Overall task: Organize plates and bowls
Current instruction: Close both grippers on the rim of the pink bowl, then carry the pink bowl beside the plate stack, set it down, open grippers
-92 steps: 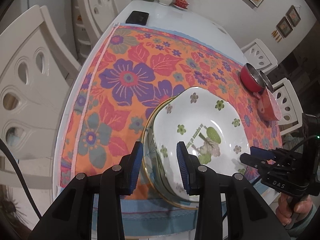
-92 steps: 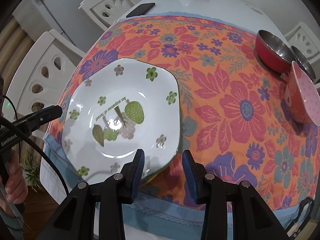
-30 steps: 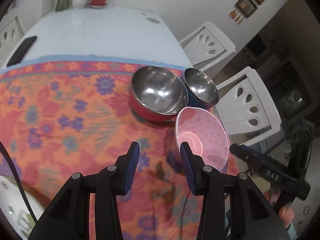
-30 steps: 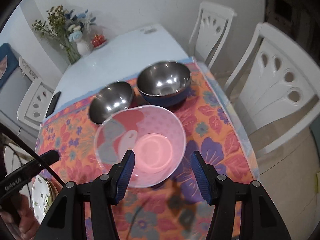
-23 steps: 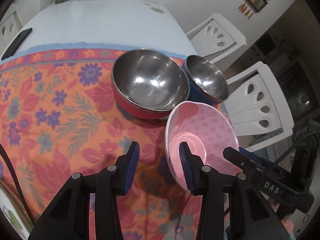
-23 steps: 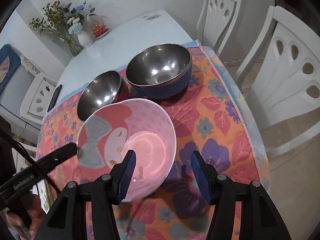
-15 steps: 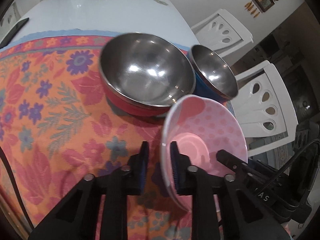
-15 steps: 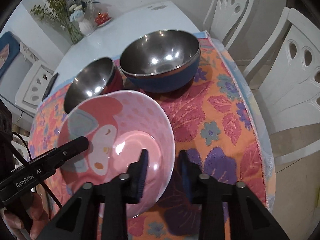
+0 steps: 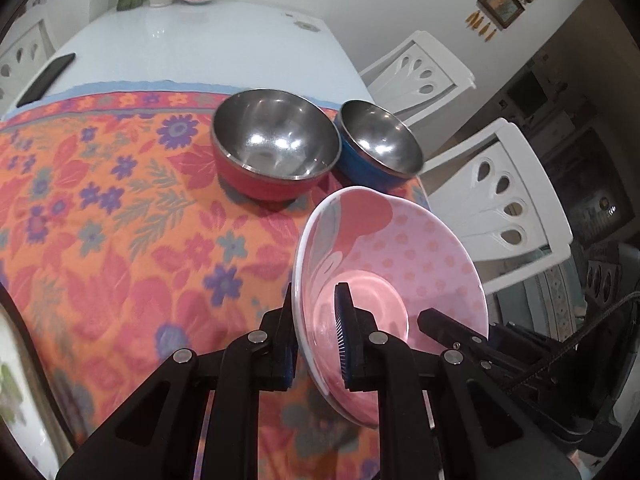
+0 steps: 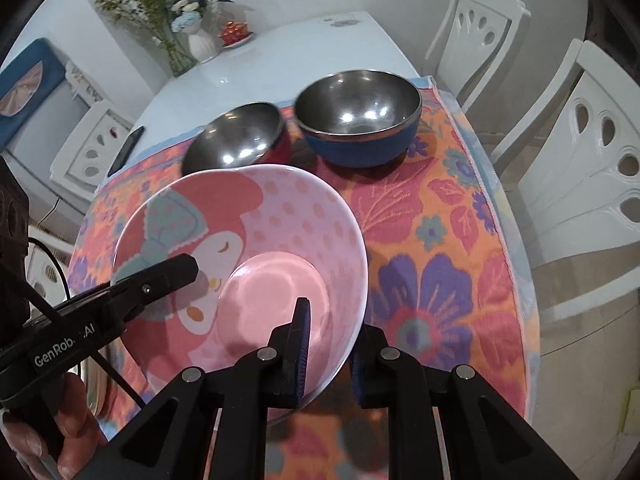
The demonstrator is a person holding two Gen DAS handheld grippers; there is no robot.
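Note:
A pink bowl with a cartoon face is held lifted and tilted above the floral cloth. My left gripper is shut on its left rim. My right gripper is shut on its near right rim. Each gripper shows in the other's view, on the opposite side of the bowl. Behind it stand a red steel bowl and a blue steel bowl, touching side by side. The stacked white plates show at the far left edge.
The floral tablecloth covers the near part of a white table. A black phone, a vase and a small red dish sit at the far end. White chairs stand along the right side.
Both grippers left the plate stack, swung over to the pink bowl, closed on opposite sides of its rim, and lifted it, tilted, off the cloth.

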